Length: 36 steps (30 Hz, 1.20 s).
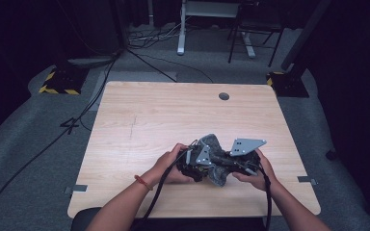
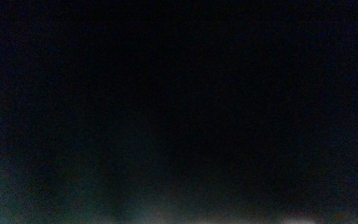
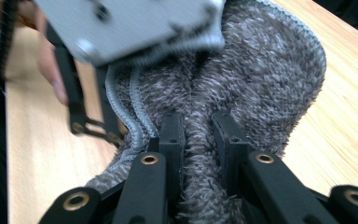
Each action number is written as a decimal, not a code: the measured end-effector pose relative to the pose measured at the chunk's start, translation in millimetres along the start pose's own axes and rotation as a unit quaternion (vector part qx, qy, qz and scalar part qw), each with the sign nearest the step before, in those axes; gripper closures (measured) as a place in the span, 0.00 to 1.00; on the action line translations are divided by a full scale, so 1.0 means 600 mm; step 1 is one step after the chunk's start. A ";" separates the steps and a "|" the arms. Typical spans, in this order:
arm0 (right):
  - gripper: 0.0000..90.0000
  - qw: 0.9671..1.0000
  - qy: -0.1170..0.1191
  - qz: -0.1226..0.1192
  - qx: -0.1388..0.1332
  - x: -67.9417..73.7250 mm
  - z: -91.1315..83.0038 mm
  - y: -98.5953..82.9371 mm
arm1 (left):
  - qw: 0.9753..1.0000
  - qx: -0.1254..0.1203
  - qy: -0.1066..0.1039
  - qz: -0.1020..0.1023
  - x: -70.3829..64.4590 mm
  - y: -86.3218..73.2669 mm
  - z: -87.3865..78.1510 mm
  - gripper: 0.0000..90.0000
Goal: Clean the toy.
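A grey fuzzy knitted cloth [image 1: 215, 147] with a ribbed edge lies bunched near the front of the wooden table [image 1: 173, 110], between both hands. My right gripper [image 3: 199, 123] is shut on a fold of this cloth [image 3: 261, 79]; the fabric is pinched between its black fingers [image 3: 172, 135]. My left gripper [image 1: 196, 162] presses into the cloth from the left, and its grey plate [image 3: 135, 23] lies over the fabric in the right gripper view. The left gripper view is almost black, so its jaws are hidden. In the high view my right gripper [image 1: 233, 161] sits under its grey plate.
A round cable hole [image 1: 224, 96] sits at the table's far edge. Cables run over the grey floor at left. Stand bases with yellow-black tape [image 1: 60, 82] and desk legs [image 1: 181, 43] are beyond the table.
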State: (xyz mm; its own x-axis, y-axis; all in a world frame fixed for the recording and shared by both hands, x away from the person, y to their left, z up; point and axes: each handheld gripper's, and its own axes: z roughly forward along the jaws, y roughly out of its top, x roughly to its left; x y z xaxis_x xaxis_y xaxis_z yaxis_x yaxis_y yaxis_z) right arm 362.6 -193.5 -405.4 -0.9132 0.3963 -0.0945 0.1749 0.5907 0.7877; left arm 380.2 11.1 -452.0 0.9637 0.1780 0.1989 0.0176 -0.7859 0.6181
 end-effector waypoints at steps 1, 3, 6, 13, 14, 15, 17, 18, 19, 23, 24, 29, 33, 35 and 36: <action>0.84 1.000 -0.006 0.001 0.003 -0.004 -0.003 -0.004 | 1.000 -0.001 -0.001 -0.001 0.000 0.000 -0.001 0.38; 0.84 1.000 -0.012 0.008 0.006 -0.012 -0.010 -0.012 | 1.000 -0.006 -0.002 -0.004 0.001 -0.001 -0.003 0.38; 0.84 1.000 -0.019 0.016 0.011 -0.022 -0.020 -0.023 | 1.000 -0.009 -0.002 -0.005 0.002 -0.002 -0.008 0.38; 0.84 1.000 -0.004 0.013 -0.001 -0.014 -0.021 -0.015 | 1.000 -0.010 0.000 -0.006 0.000 -0.001 -0.008 0.38; 0.84 1.000 0.004 0.010 -0.005 -0.008 -0.019 -0.010 | 1.000 -0.012 -0.002 -0.006 0.000 0.000 -0.007 0.38; 0.84 1.000 0.013 -0.001 -0.008 0.007 -0.013 0.001 | 1.000 -0.011 -0.003 -0.004 -0.001 0.001 -0.003 0.38; 0.84 1.000 0.021 -0.004 -0.011 0.014 -0.009 0.006 | 1.000 -0.011 -0.004 -0.004 -0.002 0.002 -0.002 0.38; 0.84 1.000 0.027 -0.010 -0.010 0.020 -0.004 0.010 | 1.000 -0.009 -0.006 -0.005 -0.004 0.003 0.001 0.38; 0.84 0.999 0.026 -0.019 -0.004 0.027 0.002 0.015 | 1.000 -0.007 -0.004 -0.004 -0.004 0.003 0.003 0.38; 0.84 1.000 0.016 -0.014 -0.002 0.021 0.009 0.015 | 1.000 -0.006 0.000 -0.010 0.001 -0.001 0.001 0.38; 0.84 1.000 0.010 -0.010 -0.002 0.017 0.008 0.013 | 1.000 -0.005 0.002 -0.010 0.002 -0.001 -0.001 0.38; 0.84 1.000 -0.013 0.012 0.002 -0.014 -0.009 -0.006 | 1.000 -0.008 0.006 -0.011 0.003 -0.002 -0.008 0.38; 0.84 0.999 -0.032 0.032 0.012 -0.035 -0.020 -0.029 | 1.000 -0.021 0.005 -0.014 0.005 -0.003 -0.017 0.38; 0.84 0.998 -0.051 0.031 0.029 -0.044 -0.020 -0.039 | 0.999 -0.040 0.002 -0.023 0.007 -0.005 -0.024 0.38; 0.84 0.997 -0.051 0.034 0.035 -0.050 -0.019 -0.045 | 0.999 -0.047 -0.001 -0.025 0.009 -0.005 -0.028 0.38</action>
State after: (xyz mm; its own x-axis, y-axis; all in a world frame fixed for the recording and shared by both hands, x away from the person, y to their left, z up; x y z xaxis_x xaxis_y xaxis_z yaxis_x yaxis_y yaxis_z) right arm 381.3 -229.2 -417.0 -0.8563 0.5052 -0.1070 0.2635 0.6056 0.7509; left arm 380.6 24.6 -440.0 0.9625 0.2156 0.1646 0.0413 -0.7162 0.6966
